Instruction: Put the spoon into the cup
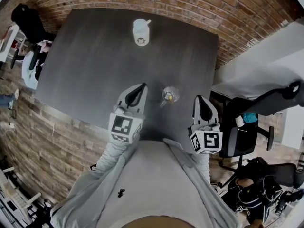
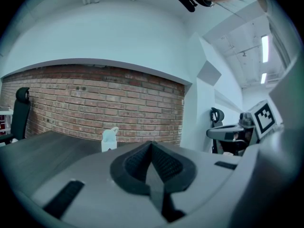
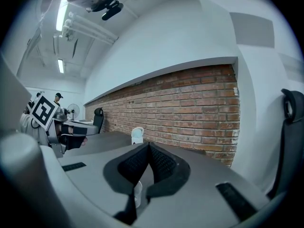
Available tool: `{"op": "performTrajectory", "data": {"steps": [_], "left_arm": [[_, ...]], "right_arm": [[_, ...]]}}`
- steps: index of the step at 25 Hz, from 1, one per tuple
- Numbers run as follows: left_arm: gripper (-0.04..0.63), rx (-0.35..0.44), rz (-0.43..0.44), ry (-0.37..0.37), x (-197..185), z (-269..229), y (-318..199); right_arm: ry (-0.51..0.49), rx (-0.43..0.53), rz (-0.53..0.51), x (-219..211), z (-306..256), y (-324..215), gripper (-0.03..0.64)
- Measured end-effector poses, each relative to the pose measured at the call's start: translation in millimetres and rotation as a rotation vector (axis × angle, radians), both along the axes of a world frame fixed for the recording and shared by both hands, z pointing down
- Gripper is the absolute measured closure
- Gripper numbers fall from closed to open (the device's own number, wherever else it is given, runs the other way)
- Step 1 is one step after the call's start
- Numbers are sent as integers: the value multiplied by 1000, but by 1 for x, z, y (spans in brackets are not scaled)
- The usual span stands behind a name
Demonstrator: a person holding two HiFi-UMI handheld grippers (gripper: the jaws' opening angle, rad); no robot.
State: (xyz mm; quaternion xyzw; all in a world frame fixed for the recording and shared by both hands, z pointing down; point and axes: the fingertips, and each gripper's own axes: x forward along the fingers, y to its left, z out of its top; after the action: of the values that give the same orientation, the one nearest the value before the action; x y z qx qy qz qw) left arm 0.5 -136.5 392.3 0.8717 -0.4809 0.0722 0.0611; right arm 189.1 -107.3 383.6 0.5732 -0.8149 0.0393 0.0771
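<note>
A clear glass cup (image 1: 170, 94) stands near the dark table's (image 1: 95, 61) front edge, with something small and yellowish in it that I cannot make out. A white container (image 1: 140, 33) with a piece sticking out of its top stands at the far side. My left gripper (image 1: 142, 85) hovers just left of the glass, jaws shut and empty. My right gripper (image 1: 198, 98) hangs to its right, off the table's corner, also shut and empty. The left gripper (image 2: 152, 144) faces the white container (image 2: 109, 139). Under the right gripper (image 3: 149, 145) the glass (image 3: 137, 194) shows below its pads.
A brick wall (image 2: 95, 99) runs behind the table. Black office chairs (image 1: 247, 127) and bags crowd the floor to the right. Another black chair (image 1: 28, 20) and white furniture stand at the far left. The person's grey sleeves fill the bottom of the head view.
</note>
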Motion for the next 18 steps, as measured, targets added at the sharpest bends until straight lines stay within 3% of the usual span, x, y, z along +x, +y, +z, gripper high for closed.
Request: {"op": "performTrajectory", "data": {"steps": [18], "left_arm": [[577,-15,10,15,0,0,-2]], "right_arm": [[9,-40,-26,-4,12,2,601]]}}
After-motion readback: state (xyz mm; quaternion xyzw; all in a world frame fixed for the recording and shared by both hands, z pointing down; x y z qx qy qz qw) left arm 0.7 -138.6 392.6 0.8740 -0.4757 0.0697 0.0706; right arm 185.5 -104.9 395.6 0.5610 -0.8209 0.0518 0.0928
